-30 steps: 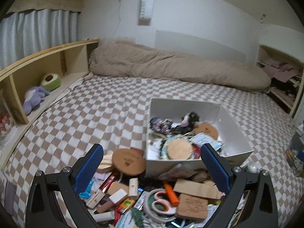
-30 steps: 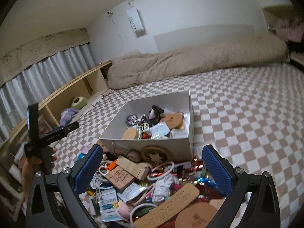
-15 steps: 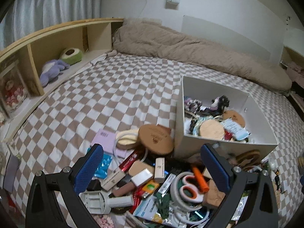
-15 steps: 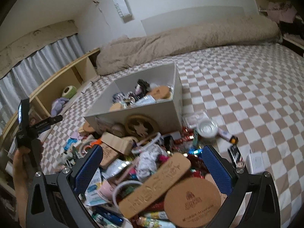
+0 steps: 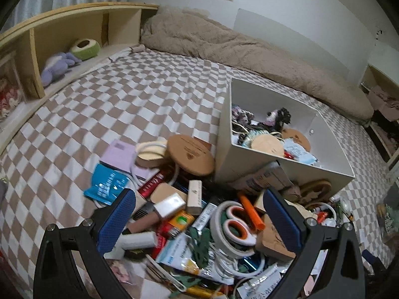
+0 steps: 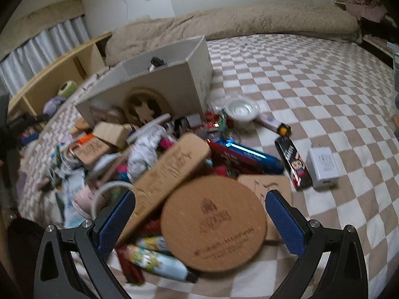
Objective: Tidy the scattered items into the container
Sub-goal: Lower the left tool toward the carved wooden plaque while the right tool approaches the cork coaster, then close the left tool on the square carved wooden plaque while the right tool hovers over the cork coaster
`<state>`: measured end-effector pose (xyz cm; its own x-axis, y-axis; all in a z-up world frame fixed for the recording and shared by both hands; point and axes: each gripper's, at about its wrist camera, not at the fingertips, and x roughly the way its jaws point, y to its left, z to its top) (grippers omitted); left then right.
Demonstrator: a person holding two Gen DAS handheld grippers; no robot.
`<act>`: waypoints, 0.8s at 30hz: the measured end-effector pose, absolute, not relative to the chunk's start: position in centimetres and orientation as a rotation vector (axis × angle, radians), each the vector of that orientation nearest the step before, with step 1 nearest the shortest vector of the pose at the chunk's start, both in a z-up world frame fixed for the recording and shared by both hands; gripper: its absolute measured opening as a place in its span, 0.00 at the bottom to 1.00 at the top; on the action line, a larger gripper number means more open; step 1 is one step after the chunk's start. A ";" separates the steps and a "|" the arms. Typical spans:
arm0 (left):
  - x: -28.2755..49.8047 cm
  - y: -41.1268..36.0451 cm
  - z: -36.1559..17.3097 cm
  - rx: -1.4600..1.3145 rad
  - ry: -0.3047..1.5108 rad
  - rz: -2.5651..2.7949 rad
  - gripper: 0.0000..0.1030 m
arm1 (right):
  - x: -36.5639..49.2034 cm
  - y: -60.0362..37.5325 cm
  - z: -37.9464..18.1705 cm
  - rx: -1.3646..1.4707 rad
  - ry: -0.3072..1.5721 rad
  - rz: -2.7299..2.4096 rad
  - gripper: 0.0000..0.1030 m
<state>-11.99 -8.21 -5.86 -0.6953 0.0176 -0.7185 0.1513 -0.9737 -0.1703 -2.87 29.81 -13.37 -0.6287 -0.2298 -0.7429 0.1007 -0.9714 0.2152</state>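
Observation:
A white open box (image 5: 334, 134) stands on the checkered bed and holds several small items; it also shows in the right wrist view (image 6: 182, 79). A pile of scattered items lies in front of it. My left gripper (image 5: 199, 220) is open and empty above orange-handled scissors (image 5: 235, 225) and a white block (image 5: 170, 204). My right gripper (image 6: 199, 221) is open and empty, low over a round cork coaster (image 6: 214, 226) and a long cork board (image 6: 169, 172).
A wooden shelf (image 5: 62, 47) with plush toys runs along the left. A beige duvet (image 5: 249, 57) lies at the bed's far end. A white charger (image 6: 323, 165) and a black packet (image 6: 294, 165) lie right of the pile.
Both grippers have moved down and closer to the pile. The left view swung left of the box; the right gripper now hovers just over the round cork coaster. Both stay open.

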 end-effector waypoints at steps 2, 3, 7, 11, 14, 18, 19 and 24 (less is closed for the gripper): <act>-11.9 -7.9 -5.9 1.197 0.327 -2.812 1.00 | -2.8 30.0 -13.9 1.258 -0.198 -2.688 1.00; -11.9 -7.8 -5.9 1.197 0.324 -2.816 1.00 | -2.8 30.1 -14.2 1.264 -0.180 -2.691 1.00; -11.8 -7.9 -5.7 1.185 0.329 -2.813 1.00 | -2.9 29.8 -15.4 1.291 -0.120 -2.664 1.00; -11.9 -8.4 -5.8 1.164 0.335 -2.789 1.00 | -2.9 29.7 -16.1 1.282 -0.123 -2.648 1.00; -12.1 -8.8 -6.1 1.174 0.358 -2.767 1.00 | -2.9 29.8 -16.1 1.252 -0.127 -2.654 1.00; -12.3 -7.6 -6.4 1.187 0.275 -2.792 1.00 | -2.7 29.8 -16.3 1.226 -0.125 -2.658 1.00; -12.3 -7.0 -6.4 1.190 0.239 -2.814 1.00 | -2.6 29.7 -16.3 1.217 -0.127 -2.662 1.00; -12.4 -3.3 -6.9 1.230 0.038 -2.889 1.00 | -2.5 29.9 -16.5 1.192 -0.140 -2.660 1.00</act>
